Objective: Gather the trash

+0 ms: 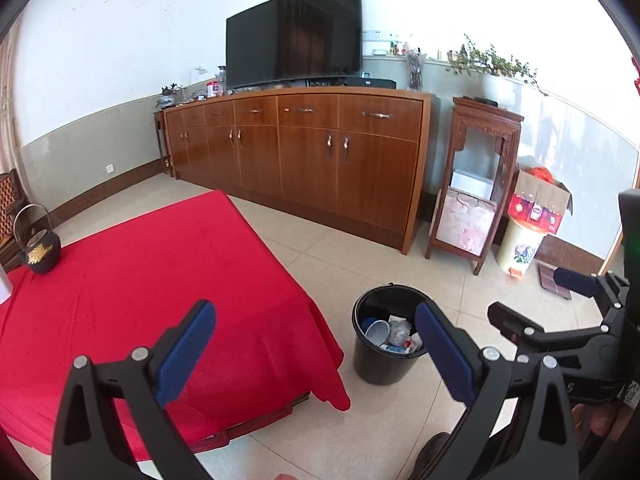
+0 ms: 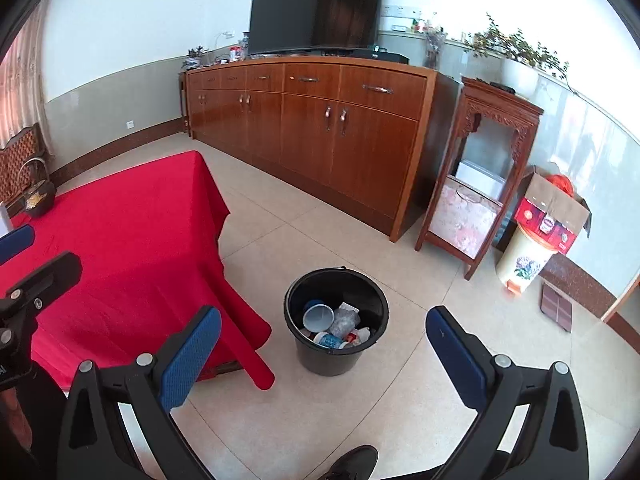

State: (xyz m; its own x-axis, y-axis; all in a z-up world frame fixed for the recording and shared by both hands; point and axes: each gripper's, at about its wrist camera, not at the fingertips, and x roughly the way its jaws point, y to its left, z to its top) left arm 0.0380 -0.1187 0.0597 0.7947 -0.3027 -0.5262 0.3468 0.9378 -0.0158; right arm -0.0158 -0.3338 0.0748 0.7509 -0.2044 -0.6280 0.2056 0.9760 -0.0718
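1 long wooden sideboard (image 1: 304, 152) fills the far wall from 11 to 1 o'clock, with 1 dark television (image 1: 294, 34) on top. 1 desk (image 1: 160, 280) under a red cloth takes up the left half of the left wrist view, from 7 to 10 o'clock, and carries 1 black kettle (image 1: 40, 254) with a hoop handle at its far-left corner. 1 carved wooden stand (image 1: 476, 176) sits at 2 o'clock beside the sideboard; past it are 1 open cardboard box (image 1: 540, 200) and 1 cream pedal bin (image 1: 520, 246) with a flower print.

1 black bucket (image 1: 380, 364) stands on the beige tiled floor (image 1: 360, 256), just off the desk's near-right corner. Trash (image 2: 336, 326) lies inside it: 1 blue-grey cup, 1 crumpled clear wrapper and a few small printed containers whose exact count I cannot tell.

There are 2 tools, both with blue pads on black fingers. The left tool (image 1: 316, 348) is spread wide with nothing between its fingers; it hangs over the desk's near edge, and the bucket appears at 3 o'clock from its centre, partly behind its right finger. The right tool (image 2: 324, 350) is spread just as wide and also carries nothing; the bucket sits between its fingers and slightly above, at 12 o'clock, well apart from the pads. In the right wrist view the left tool shows at 9 o'clock above the cloth. 1 dark shoe (image 2: 352, 462) shows at 6 o'clock on the floor.
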